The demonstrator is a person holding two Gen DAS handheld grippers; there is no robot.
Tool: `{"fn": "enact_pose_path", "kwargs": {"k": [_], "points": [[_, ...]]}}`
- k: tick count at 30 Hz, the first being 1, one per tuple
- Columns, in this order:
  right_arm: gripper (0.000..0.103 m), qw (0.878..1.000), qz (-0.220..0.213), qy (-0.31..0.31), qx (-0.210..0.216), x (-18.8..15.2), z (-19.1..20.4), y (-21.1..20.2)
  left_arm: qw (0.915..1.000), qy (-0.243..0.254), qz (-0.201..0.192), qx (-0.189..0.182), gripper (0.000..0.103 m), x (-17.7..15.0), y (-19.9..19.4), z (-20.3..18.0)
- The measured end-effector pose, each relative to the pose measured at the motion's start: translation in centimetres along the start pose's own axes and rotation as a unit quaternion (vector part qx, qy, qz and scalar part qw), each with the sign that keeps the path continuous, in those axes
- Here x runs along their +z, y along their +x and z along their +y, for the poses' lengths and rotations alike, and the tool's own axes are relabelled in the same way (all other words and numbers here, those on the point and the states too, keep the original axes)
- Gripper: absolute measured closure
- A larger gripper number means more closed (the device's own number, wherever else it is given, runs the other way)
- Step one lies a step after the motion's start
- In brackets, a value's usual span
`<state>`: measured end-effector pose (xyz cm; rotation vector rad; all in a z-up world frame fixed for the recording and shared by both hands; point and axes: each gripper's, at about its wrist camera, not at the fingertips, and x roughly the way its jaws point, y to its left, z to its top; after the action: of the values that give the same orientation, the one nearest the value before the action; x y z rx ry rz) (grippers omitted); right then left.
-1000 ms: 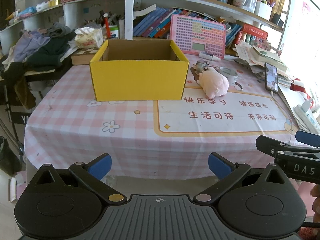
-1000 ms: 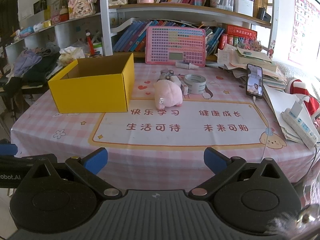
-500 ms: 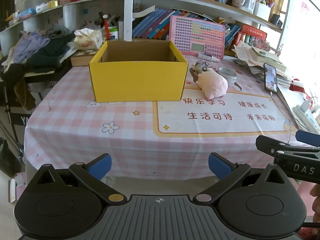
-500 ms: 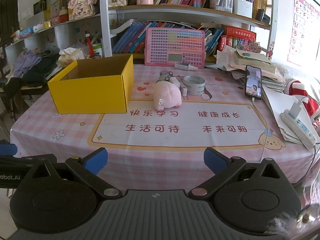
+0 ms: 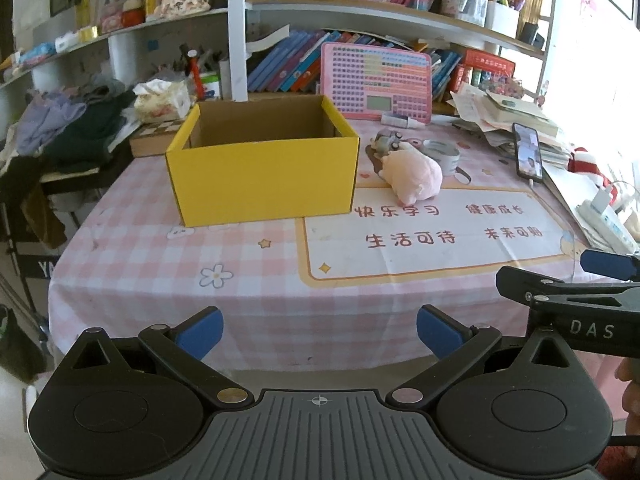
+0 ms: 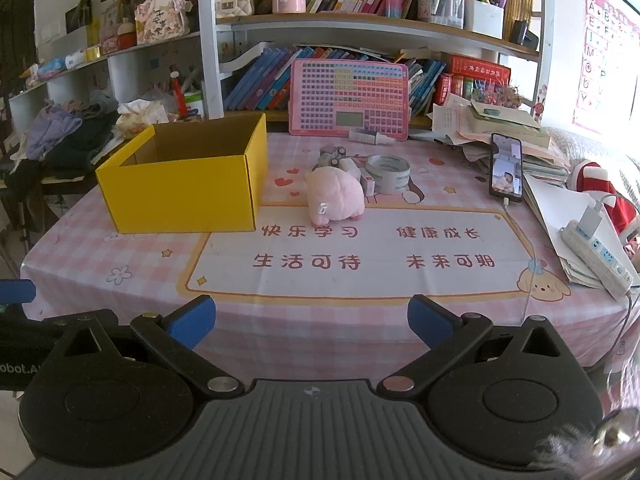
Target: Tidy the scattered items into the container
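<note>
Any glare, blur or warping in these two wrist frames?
Left wrist view: right edge by the window is blown out, shelf lines bow from the fisheye, yellow box sharp. Right wrist view: wall poster side washed out, bottom right corner smeared, pink plush toy sharp.

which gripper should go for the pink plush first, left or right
Probably the right. In the right wrist view the pink plush lies almost straight ahead of the open right gripper, while the left gripper faces the yellow box with the plush off to its right. Neither gripper holds anything.
</note>
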<state>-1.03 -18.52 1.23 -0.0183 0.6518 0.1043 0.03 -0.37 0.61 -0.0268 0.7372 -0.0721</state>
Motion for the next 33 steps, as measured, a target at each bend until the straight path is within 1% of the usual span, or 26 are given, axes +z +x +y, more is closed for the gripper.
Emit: {"fn": "enact_pose_path", "kwargs": {"k": [8,18,25,33], "points": [[0.0,1.0,0.0,-0.001,-0.002,0.4,0.4,0.4,1.0,0.0,0.004,-0.007,0.0,0.4,0.8,0.2],[0.0,1.0,0.0,-0.004,0.007,1.9,0.2,3.0,0.9999,-0.004,0.011,0.003,0.0,1.7,2.8,0.5],[0.0,1.0,0.007,-0.004,0.008,2.9,-0.3,5.2,0.9999,-0.003,0.017,0.003,0.0,2.5,4.5,0.2],[0.0,1.0,0.023,0.003,0.007,3.7,-1.2,7.7,0.9994,0.006,0.033,-0.005,0.0,3.6,6.9,-0.3]]}}
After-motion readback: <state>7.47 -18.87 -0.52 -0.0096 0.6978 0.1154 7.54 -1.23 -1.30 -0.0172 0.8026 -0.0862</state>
